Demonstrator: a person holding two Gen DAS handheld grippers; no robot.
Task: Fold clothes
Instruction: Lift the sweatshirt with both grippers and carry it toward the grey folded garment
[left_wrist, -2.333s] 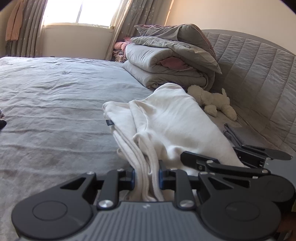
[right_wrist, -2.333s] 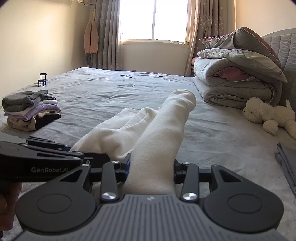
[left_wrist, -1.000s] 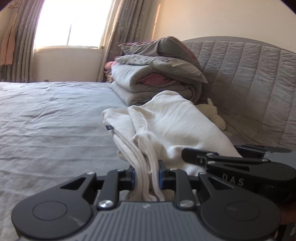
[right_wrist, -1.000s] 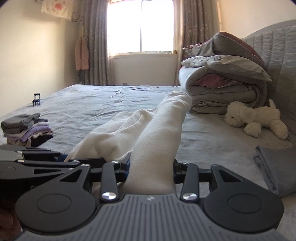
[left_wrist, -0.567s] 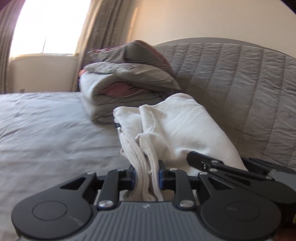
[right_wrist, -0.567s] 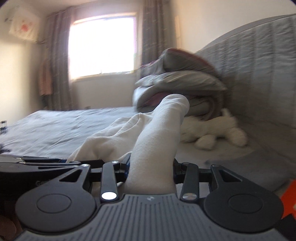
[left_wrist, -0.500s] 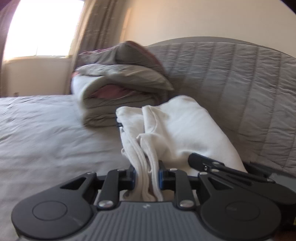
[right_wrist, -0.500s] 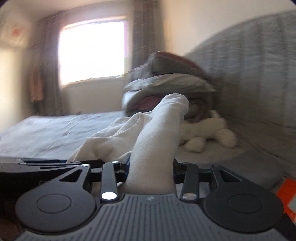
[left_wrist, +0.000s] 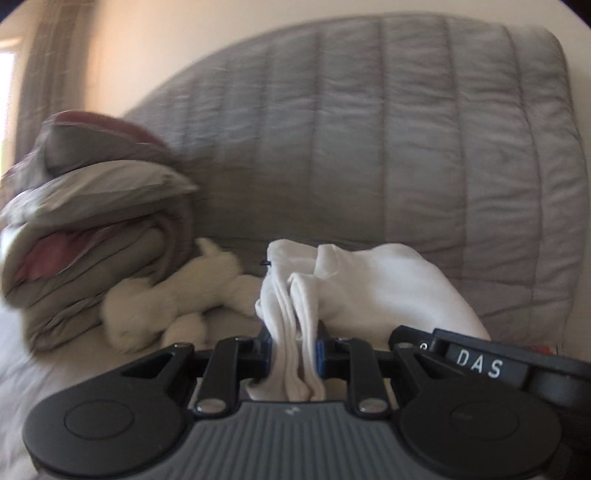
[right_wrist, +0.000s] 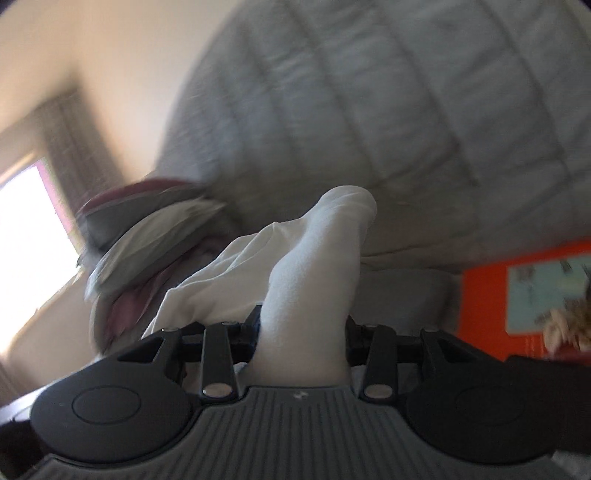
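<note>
both the left gripper (left_wrist: 294, 354) and right gripper (right_wrist: 303, 332) were clamped on the folded cream cotton garment (left_wrist: 373, 291), before the grey quilted headboard (left_wrist: 369, 140).

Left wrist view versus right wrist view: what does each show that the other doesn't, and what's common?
Only the left wrist view shows the white plush toy and the right gripper's side. Only the right wrist view shows an orange panel and the bright window. Both show the white garment clamped in their own jaws, the folded duvet and the quilted headboard.
</note>
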